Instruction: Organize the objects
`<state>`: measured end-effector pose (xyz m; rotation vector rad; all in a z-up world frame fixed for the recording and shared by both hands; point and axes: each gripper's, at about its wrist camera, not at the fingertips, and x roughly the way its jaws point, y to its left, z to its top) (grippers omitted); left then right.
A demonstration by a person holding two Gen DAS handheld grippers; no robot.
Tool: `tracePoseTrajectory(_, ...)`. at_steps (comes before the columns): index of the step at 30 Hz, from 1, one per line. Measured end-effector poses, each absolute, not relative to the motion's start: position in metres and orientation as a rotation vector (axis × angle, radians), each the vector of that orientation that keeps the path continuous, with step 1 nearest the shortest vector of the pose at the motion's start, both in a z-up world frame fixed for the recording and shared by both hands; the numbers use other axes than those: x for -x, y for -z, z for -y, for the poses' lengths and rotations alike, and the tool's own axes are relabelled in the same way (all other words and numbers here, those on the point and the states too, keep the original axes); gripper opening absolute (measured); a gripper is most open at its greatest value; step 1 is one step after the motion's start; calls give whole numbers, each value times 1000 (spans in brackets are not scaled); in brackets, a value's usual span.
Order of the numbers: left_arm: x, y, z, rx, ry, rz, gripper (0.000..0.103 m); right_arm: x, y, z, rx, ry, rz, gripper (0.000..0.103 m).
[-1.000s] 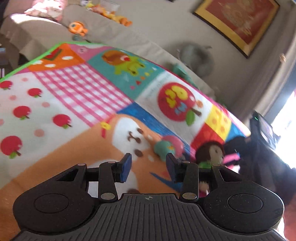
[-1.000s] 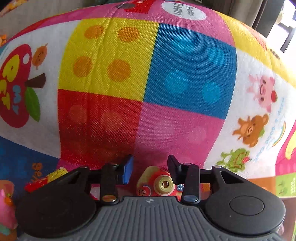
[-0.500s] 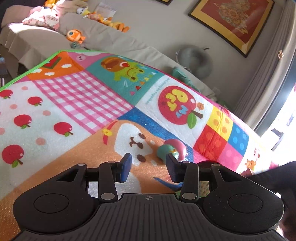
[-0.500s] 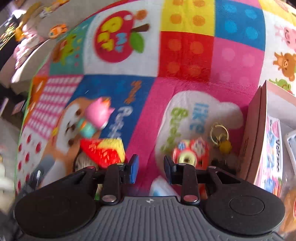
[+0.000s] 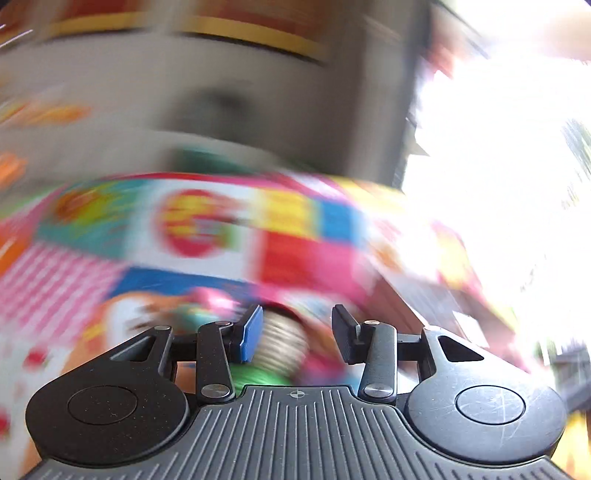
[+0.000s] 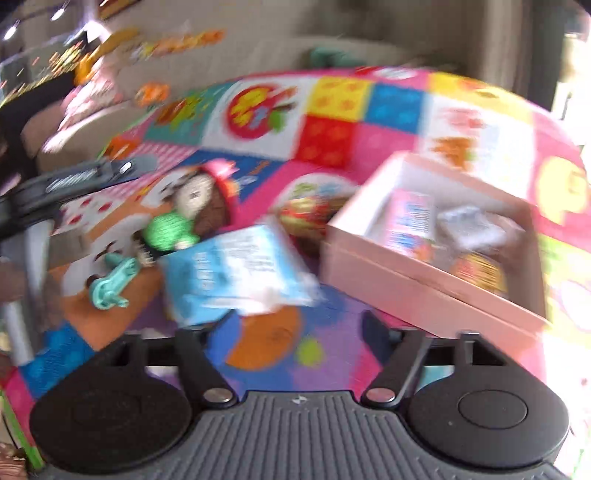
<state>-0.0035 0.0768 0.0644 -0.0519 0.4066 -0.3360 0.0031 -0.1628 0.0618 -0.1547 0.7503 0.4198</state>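
Both views are motion-blurred. In the right wrist view a pale pink open box (image 6: 424, 280) sits on the colourful play mat (image 6: 340, 110), with several small packets inside. Left of it lie a light-blue packet (image 6: 236, 273), a doll with green top and brown hair (image 6: 184, 218), a teal toy (image 6: 110, 284) and a red-yellow toy (image 6: 306, 218). My right gripper (image 6: 291, 328) is open wide and empty, above the mat in front of the packet. My left gripper (image 5: 295, 332) is open, with the doll's head (image 5: 280, 343) blurred between its fingers; contact is unclear.
A beige sofa (image 6: 258, 51) with scattered toys runs behind the mat. A framed picture (image 5: 221, 26) hangs on the wall. Bright window glare fills the right of the left wrist view. The left gripper's dark body (image 6: 66, 181) shows at the left of the right wrist view.
Both grippers swung quickly. The right one pulled back and opened wider, bringing the pink box and blue packet into view. The left one moved right toward the doll.
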Motion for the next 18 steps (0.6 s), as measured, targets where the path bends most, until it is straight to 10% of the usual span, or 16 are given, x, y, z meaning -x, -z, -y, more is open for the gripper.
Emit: tracePoseTrajectory(18, -59, -38, 0, -214, 521, -793, 62, 24, -3, 231, -43, -322, -758, 103)
